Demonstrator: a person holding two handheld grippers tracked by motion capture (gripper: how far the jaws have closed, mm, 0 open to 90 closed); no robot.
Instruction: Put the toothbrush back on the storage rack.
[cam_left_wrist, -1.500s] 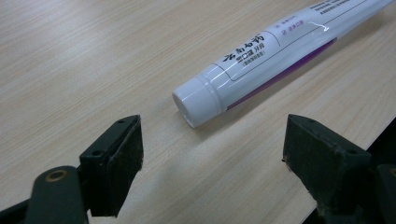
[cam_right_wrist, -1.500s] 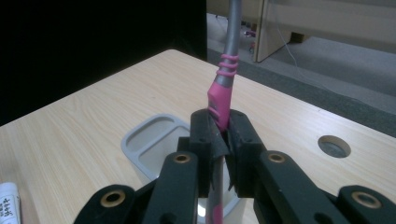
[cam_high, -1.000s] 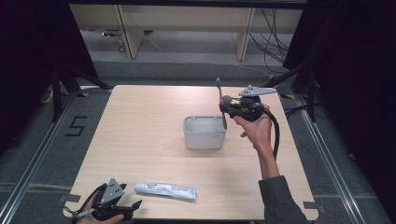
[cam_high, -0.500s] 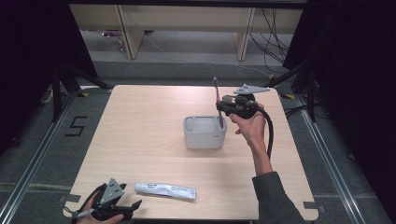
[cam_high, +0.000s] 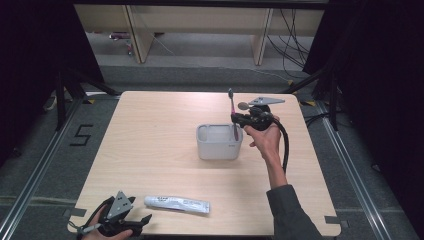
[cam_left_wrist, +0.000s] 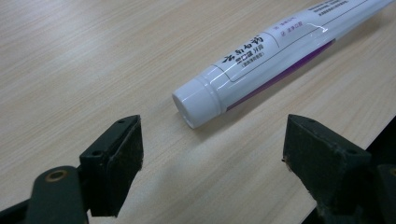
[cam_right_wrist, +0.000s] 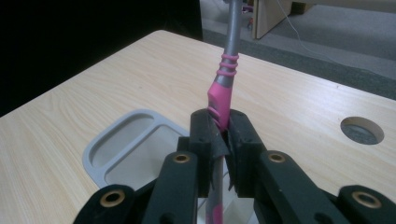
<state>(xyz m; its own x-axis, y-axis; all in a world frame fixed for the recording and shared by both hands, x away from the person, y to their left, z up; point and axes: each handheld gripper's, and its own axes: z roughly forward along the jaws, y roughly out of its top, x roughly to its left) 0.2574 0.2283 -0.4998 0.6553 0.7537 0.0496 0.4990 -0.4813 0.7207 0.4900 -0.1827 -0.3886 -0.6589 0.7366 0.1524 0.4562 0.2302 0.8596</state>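
A pink and grey toothbrush (cam_high: 232, 112) stands upright, head up, with my right gripper (cam_high: 239, 119) shut on its handle. Its lower end hangs over the right part of a grey cup-like holder (cam_high: 218, 142) at the table's middle. In the right gripper view the pink handle (cam_right_wrist: 221, 95) is pinched between the black jaws, above the holder's rim (cam_right_wrist: 100, 144). A white toothpaste tube (cam_high: 177, 204) lies near the front edge. My left gripper (cam_high: 145, 220) rests at the front left corner, open, its jaws wide apart just short of the tube's cap (cam_left_wrist: 196, 102).
The wooden table (cam_high: 150, 130) has a round cable hole (cam_right_wrist: 362, 129) at its far right. Metal rails run along both sides on the floor, and shelving legs stand behind the table.
My right gripper has come down and toward the left with the toothbrush, bringing its lower end over the holder. The left gripper and the tube have stayed put.
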